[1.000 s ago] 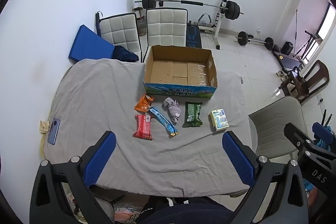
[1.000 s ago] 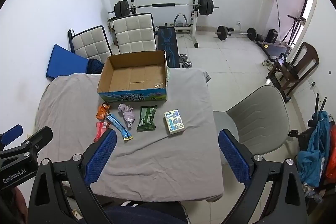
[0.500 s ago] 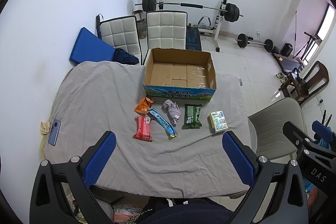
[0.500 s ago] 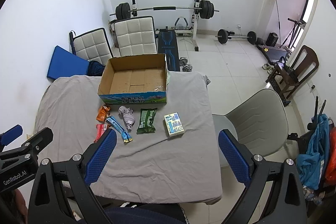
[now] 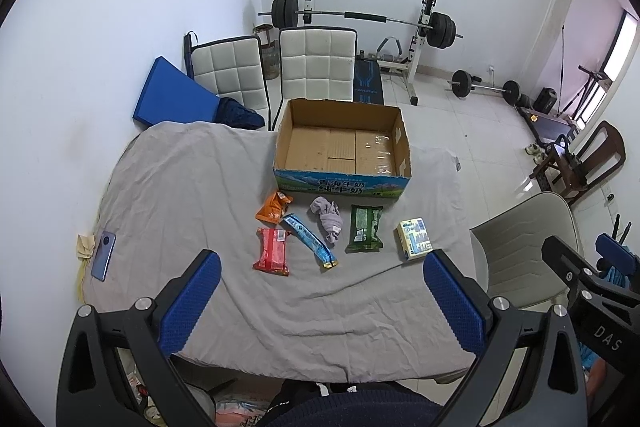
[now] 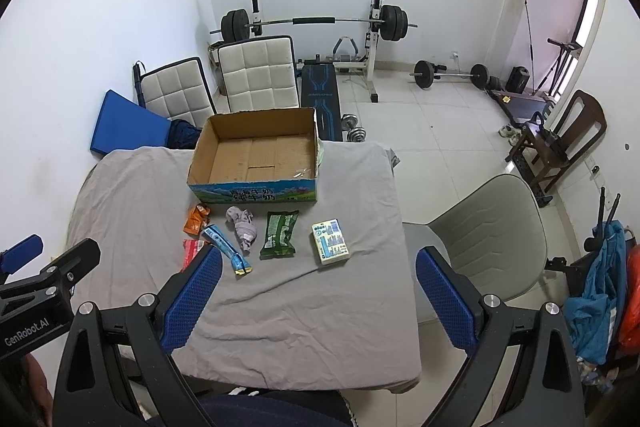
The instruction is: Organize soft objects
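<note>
1. Both grippers have lifted a touch over the last second, so the table sits a little lower and smaller in each view; nothing on the cloth has shifted.
2. Left gripper (image 5: 320, 301) hangs above the near edge of the grey-covered table (image 5: 180, 187), jaws spread wide, nothing between the blue pads (image 5: 192, 301).
3. Right gripper (image 6: 318, 297) is just the same: wide apart, empty, poised over the near right part of the table.
4. The soft items lie in a row well ahead of both claws, just in front of the open cardboard box (image 5: 344, 147), which has nothing in it.
5. From left: an orange packet (image 5: 273, 207) nearest the box, a red packet (image 5: 273, 251) below it, a blue snack bar (image 5: 310, 239) lying diagonally, a crumpled grey cloth (image 5: 328, 219), a green packet (image 5: 364, 229), and a small white-and-blue box (image 5: 415, 239) off to the right.
6. In the left view the row sits between the two fingers, further out; in the right view the red packet (image 6: 191, 251) is partly hidden behind the left finger (image 6: 192, 301).
7. A phone (image 5: 104, 255) rests near the table's left edge, well apart from everything else.
</note>
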The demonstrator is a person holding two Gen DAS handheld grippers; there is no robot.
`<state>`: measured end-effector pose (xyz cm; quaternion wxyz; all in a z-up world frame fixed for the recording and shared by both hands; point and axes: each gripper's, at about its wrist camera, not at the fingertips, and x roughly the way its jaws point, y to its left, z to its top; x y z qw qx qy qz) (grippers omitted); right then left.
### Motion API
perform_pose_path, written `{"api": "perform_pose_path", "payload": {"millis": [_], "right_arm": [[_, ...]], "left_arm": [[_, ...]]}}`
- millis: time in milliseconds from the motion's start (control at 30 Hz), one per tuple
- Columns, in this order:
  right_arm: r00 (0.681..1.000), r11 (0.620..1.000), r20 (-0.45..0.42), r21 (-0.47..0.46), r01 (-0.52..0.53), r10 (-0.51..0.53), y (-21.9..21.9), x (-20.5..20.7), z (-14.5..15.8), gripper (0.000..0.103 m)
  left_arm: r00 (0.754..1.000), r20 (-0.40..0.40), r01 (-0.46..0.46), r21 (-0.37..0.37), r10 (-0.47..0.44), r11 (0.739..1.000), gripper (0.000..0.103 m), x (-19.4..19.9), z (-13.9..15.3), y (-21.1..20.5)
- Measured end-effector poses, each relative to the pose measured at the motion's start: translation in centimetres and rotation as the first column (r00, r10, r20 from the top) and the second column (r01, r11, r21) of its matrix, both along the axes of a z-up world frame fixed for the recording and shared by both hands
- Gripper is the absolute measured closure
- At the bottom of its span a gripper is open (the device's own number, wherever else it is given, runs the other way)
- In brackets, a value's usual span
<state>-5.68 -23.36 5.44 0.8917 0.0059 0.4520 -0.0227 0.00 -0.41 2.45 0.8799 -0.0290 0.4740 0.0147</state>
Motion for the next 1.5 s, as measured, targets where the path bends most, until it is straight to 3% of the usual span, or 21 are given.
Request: {"api": "perform_pose_path", "payload": {"millis": [1500], "right_arm": [[1.000, 1.000, 0.017, -0.012, -0.005, 0.005, 0.1, -0.3, 1.4, 0.004]], "left_arm": [[1.000, 0.016, 0.015, -0.014, -0.014, 1.000, 0.000, -0.5, -0.5, -0.1]]}}
